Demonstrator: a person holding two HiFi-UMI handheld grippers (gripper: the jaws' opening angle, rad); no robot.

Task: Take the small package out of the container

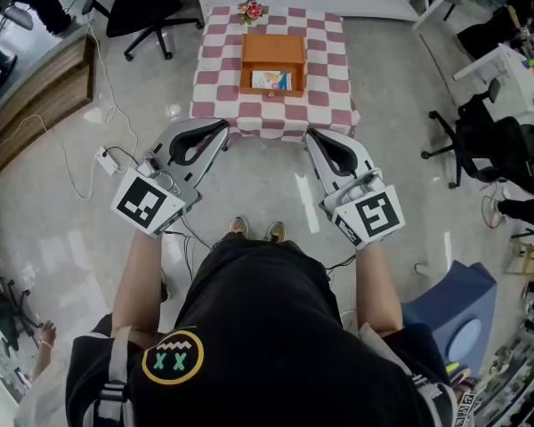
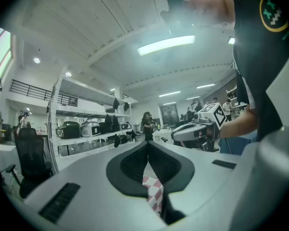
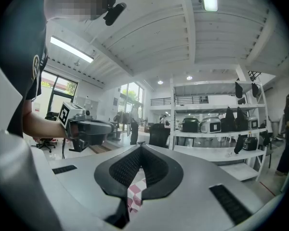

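The person wears a black short-sleeved T-shirt (image 1: pixel 249 327) bearing a round yellow-ringed emblem (image 1: pixel 173 358) with green crosses; tan shoes (image 1: pixel 238 228) show beyond the T-shirt; flanking it, left gripper (image 1: pixel 221 126) and right gripper (image 1: pixel 311 137) are pale grey, black-padded, with black-and-white marker cubes (image 1: pixel 149 203)

Looks along the right tool (image 3: pixel 140 146), jaws closed tip to tip, nothing gripped. Shows a strip of checked cloth (image 3: pixel 136 192) through the gap below the pads. Catches the left tool (image 3: pixel 106 128) at near left, marker cube (image 3: pixel 65 113) on it, forearm (image 3: pixel 41 126) behind. Takes in white shelves (image 3: pixel 216 143) with cookers (image 3: pixel 209 124) at far right.
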